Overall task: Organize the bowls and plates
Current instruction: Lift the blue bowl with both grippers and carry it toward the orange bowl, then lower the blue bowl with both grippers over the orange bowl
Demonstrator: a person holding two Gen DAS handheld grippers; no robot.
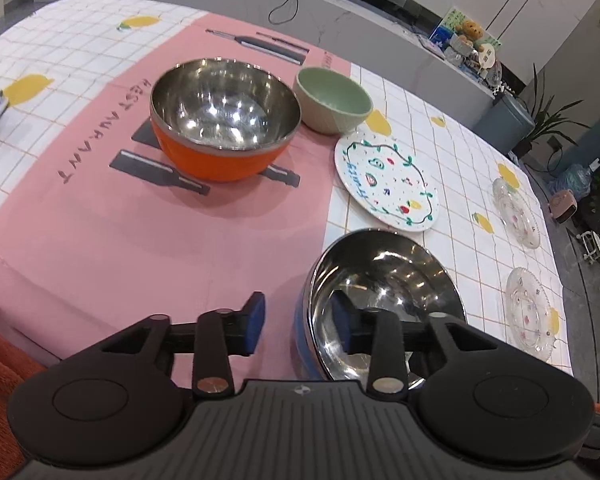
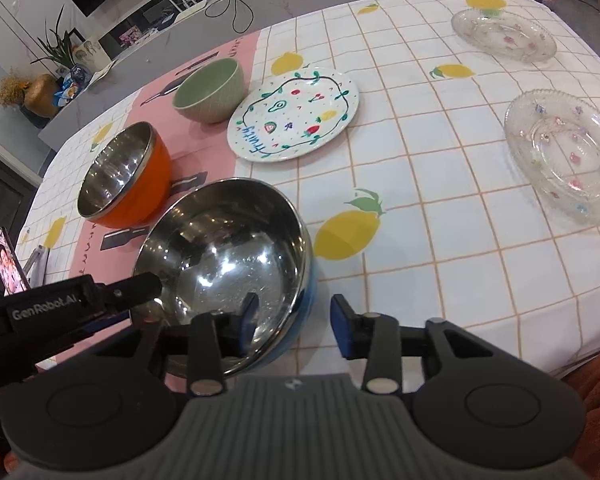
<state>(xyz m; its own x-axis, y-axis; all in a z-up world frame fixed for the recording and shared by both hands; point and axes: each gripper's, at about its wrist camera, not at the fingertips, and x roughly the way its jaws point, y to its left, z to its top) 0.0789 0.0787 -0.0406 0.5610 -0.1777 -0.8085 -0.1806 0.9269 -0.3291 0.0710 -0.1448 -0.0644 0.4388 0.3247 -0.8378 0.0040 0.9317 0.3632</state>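
**Both grippers straddling the rim of the blue bowl**

Table (image 2: 440, 184), covered by a checked lemon-print cloth with a pink mat (image 1: 100, 208) on it, fills both views. Blue bowl (image 2: 228, 248), steel-lined, sits at lower centre of the right wrist view and lower right of the left wrist view, partly on the pink mat and partly on the checked cloth. Orange bowl (image 1: 224, 120), also steel-lined, stands upright on the mat, upper centre in the left view. Painted plate (image 2: 294, 114) lies flat on the checks, just right of the green bowl (image 2: 210, 90); whether they touch cannot be told. Two glass plates (image 2: 564, 156) (image 2: 504, 34) lie well apart along the right side of the right view.

Left gripper (image 1: 300, 326): jaws wide apart, one pad inside the blue bowl, the other outside its wall; neither visibly presses the rim. Right gripper (image 2: 296, 320): jaws likewise wide apart, straddling the near rim, one finger inside, one outside; nothing is clamped. A phone (image 2: 8, 262) stands at the left edge of the right view.
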